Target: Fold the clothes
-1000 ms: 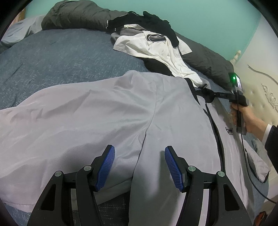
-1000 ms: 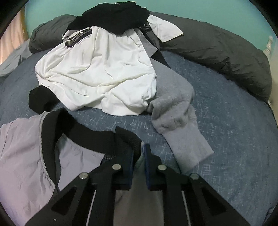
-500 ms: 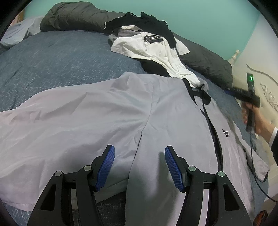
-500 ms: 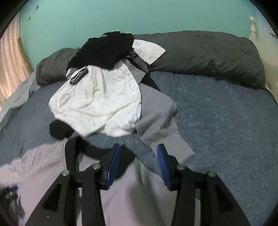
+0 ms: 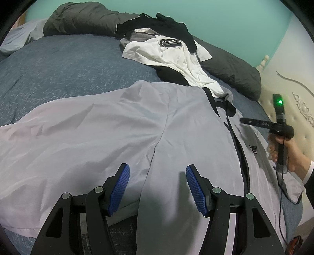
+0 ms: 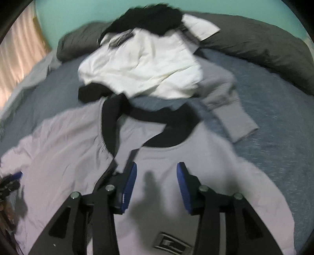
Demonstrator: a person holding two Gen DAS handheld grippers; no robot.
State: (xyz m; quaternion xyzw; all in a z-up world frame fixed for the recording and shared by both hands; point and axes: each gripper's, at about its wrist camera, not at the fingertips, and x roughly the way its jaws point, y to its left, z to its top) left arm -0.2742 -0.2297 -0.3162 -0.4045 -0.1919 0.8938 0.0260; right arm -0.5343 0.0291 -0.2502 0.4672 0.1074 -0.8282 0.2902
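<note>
One garment is in play: a pale grey jacket [image 5: 121, 125] with a black collar [image 6: 157, 125] and a black zip line down its front, spread face up and nearly flat on the blue-grey bedcover [image 5: 64, 62]. Its long axis runs from the hem, nearest the left gripper [image 5: 157, 176], away to the collar at the far end, while one sleeve trails off to the left in that gripper's view. The left gripper hangs over the lower part of the body with its blue pads wide apart and nothing between them; the cloth lies beneath, not pinched. The right gripper [image 6: 156, 184] sits over the chest just below the collar, beside the zip and above a small dark chest badge [image 6: 170, 243]; its jaws are opening, and the fabric under them lies flat and free, so it holds nothing. The right-wrist view is smeared, which fits a hand in motion. Seen from the left wrist camera, that tool is carried by the person's hand [image 5: 282, 153] at the jacket's right edge. So the hem and the spread sleeve lie nearer the left hand, and the collar and right shoulder nearer the right; a fold across the long axis would probably need both ends lifted together. Beyond the collar is a heap of unfolded clothes, a white shirt [image 6: 141, 66] topmost with black [image 6: 149, 17] and grey [image 6: 225, 92] pieces around it, and then dark grey pillows [image 5: 231, 68] against a teal wall [image 5: 225, 23].
</note>
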